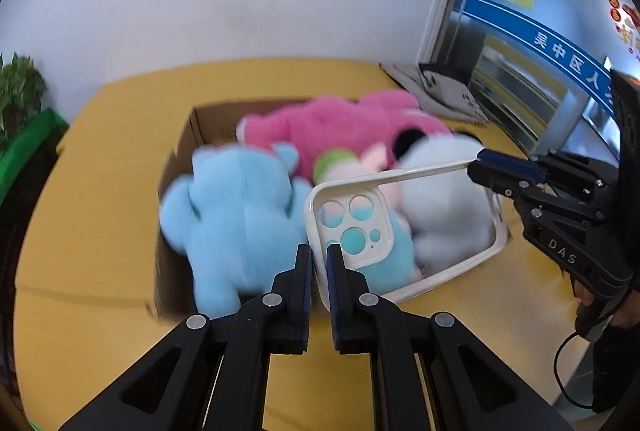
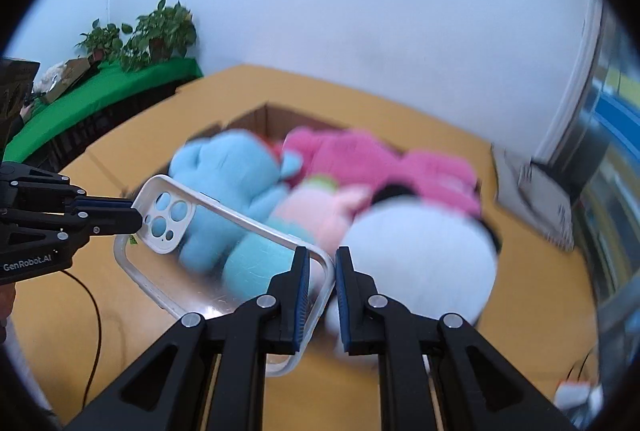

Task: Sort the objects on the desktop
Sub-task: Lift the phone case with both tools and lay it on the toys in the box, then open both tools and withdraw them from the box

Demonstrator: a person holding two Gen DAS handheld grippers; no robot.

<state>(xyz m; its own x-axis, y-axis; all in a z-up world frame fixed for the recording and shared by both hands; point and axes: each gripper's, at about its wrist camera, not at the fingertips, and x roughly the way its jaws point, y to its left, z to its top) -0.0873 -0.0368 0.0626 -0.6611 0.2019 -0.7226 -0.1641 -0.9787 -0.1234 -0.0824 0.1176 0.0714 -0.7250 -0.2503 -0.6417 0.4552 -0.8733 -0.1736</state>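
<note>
A clear phone case with a white rim [image 1: 362, 227] is held in the air between both grippers, over a cardboard box [image 1: 208, 123] of plush toys. My left gripper [image 1: 319, 263] is shut on the case's camera-cutout end. My right gripper [image 2: 322, 267] is shut on the opposite end of the case [image 2: 224, 255]. The right gripper also shows in the left wrist view [image 1: 480, 161], and the left gripper in the right wrist view [image 2: 136, 217]. The box holds a blue plush [image 1: 236, 223], a pink plush [image 1: 340, 127] and a white plush [image 1: 444, 199].
The box stands on a yellow table [image 1: 80, 231]. A grey patterned cloth [image 1: 440, 91] lies at the table's far right. A green-covered shelf with potted plants [image 2: 160, 35] stands to the left by the wall. A glass door is to the right.
</note>
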